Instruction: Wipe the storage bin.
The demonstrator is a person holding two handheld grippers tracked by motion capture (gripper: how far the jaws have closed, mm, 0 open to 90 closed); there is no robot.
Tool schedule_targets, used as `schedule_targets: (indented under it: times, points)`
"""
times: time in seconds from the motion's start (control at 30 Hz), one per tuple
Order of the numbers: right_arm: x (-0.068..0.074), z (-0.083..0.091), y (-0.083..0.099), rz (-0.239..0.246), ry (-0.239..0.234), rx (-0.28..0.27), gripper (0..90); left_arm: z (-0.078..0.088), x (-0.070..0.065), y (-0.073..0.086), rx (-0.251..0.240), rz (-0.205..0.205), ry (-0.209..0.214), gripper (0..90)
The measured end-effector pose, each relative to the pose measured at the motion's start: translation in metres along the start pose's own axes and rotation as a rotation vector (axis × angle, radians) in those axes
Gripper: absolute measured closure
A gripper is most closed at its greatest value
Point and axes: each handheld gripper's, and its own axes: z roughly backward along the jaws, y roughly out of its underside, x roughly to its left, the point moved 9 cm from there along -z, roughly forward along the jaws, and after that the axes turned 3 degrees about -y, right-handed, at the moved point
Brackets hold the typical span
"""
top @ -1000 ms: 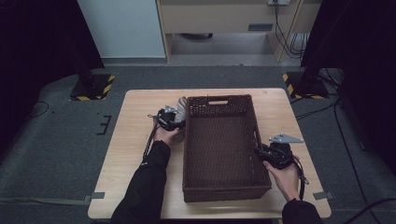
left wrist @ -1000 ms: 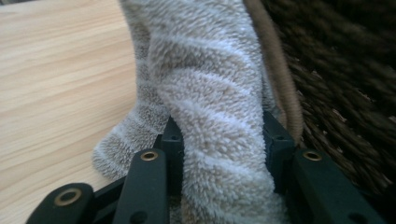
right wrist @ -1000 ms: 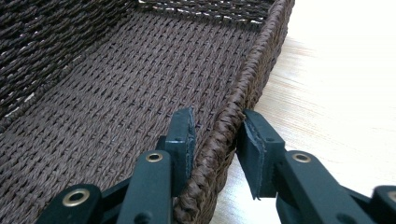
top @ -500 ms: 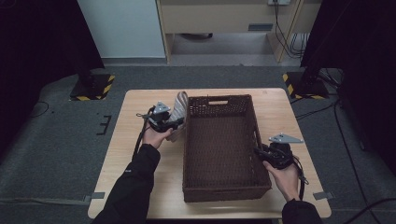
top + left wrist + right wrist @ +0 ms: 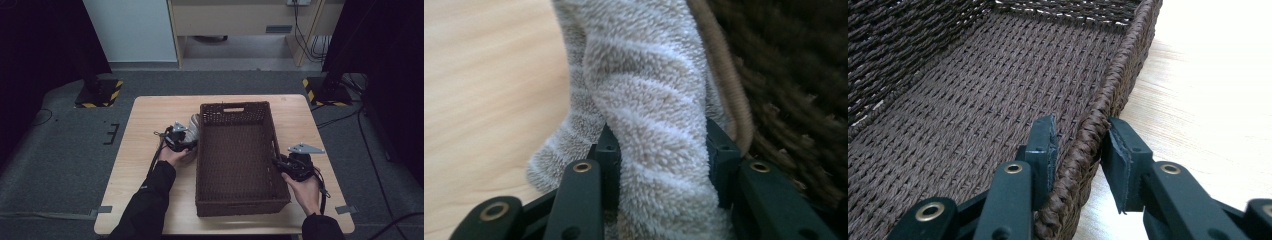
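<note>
Fluffy grey sock (image 5: 649,125) clamped in left gripper (image 5: 664,150) beside wicker basket (image 5: 235,200), its right rim pinched by right gripper (image 5: 1080,150).

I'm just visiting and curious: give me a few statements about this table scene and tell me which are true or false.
1. The left hand-held gripper is closed on a fluffy grey striped sock. True.
2. The sock lies inside the basket. False: it is outside, beside the basket's left wall.
3. The right hand-held gripper has its jaws on either side of the basket's right wall. True.
4. The basket holds several items. False: its woven bottom is bare.
5. The basket sits on a wooden table. True.
</note>
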Motion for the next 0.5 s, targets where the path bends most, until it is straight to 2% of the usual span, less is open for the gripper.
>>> schedule_targets:
  times: [0.03, 0.07, 0.17, 0.2, 0.23, 0.27, 0.3, 0.37, 0.5]
  points:
    - [0.000, 0.000, 0.000, 0.002, 0.000, 0.000, 66.8, 0.007, 0.002, -0.008, -0.044, 0.028, 0.004, 60.1]
    - [0.000, 0.000, 0.000, 0.002, 0.000, 0.001, 66.8, 0.014, 0.003, -0.014, -0.054, 0.033, 0.014, 60.2]
    - [0.000, 0.000, 0.000, 0.002, 0.001, 0.001, 66.8, 0.035, -0.002, -0.036, -0.095, -0.011, 0.029, 60.2]
    - [0.000, 0.000, 0.000, 0.004, 0.001, 0.000, 66.8, 0.039, -0.005, -0.040, -0.095, -0.025, 0.043, 60.2]
    - [0.000, 0.000, 0.000, 0.005, 0.001, 0.000, 66.8, 0.041, -0.008, -0.043, -0.091, -0.047, 0.038, 60.2]
    - [0.000, 0.000, 0.000, 0.005, 0.001, 0.001, 66.8, 0.041, -0.009, -0.044, -0.076, -0.066, 0.030, 60.2]
    - [0.000, 0.000, 0.000, 0.002, 0.001, 0.001, 66.8, 0.039, -0.011, -0.043, -0.064, -0.065, 0.034, 60.1]
    - [0.000, 0.000, 0.000, 0.003, 0.003, -0.001, 66.9, 0.031, -0.013, -0.036, -0.031, -0.089, 0.025, 60.2]
    - [0.000, 0.000, 0.000, 0.000, 0.001, -0.001, 66.8, 0.013, -0.015, -0.016, 0.014, -0.081, 0.031, 60.3]
